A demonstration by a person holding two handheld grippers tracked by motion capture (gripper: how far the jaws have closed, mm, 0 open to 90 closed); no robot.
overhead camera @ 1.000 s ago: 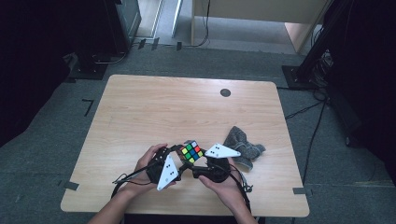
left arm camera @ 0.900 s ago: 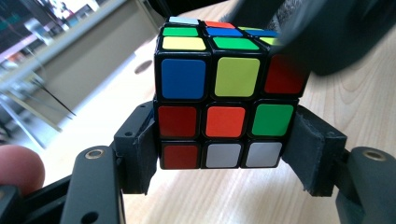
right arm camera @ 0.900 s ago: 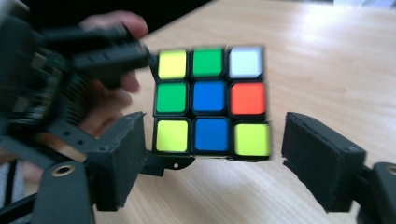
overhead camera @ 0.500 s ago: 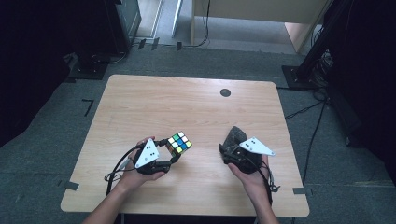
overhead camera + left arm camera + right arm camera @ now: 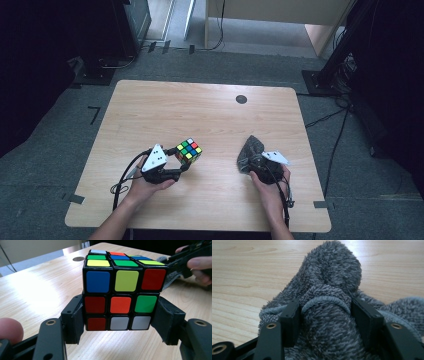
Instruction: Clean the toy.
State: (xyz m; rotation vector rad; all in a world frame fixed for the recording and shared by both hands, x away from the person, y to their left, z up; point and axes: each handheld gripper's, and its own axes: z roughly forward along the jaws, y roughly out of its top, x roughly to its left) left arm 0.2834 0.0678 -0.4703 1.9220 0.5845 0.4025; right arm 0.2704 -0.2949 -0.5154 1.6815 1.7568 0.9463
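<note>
A scrambled colour cube (image 5: pixel 188 151) (image 5: pixel 122 290) is held just above the wooden table (image 5: pixel 200 115), left of centre. My left gripper (image 5: pixel 181 161) (image 5: pixel 120 322) is shut on the cube, one jaw pressed against each side of its lower rows. A grey fluffy cloth (image 5: pixel 250 150) (image 5: pixel 329 305) lies bunched on the table at the right. My right gripper (image 5: pixel 252 165) (image 5: pixel 325 315) is shut on a thick fold of that cloth. In the left gripper view, the right hand (image 5: pixel 200 265) and its gripper sit at the far right with the cloth beneath them.
A small dark round hole (image 5: pixel 241 99) marks the table near its far edge. The table stands on grey carpet, with black stands (image 5: pixel 330 75) and cables on the floor around it. Pale bare wood spreads across the far half.
The two grippers, close together at the front middle a second ago, have drawn apart. The left carried the cube leftward and up the table; the right moved right onto the cloth.
</note>
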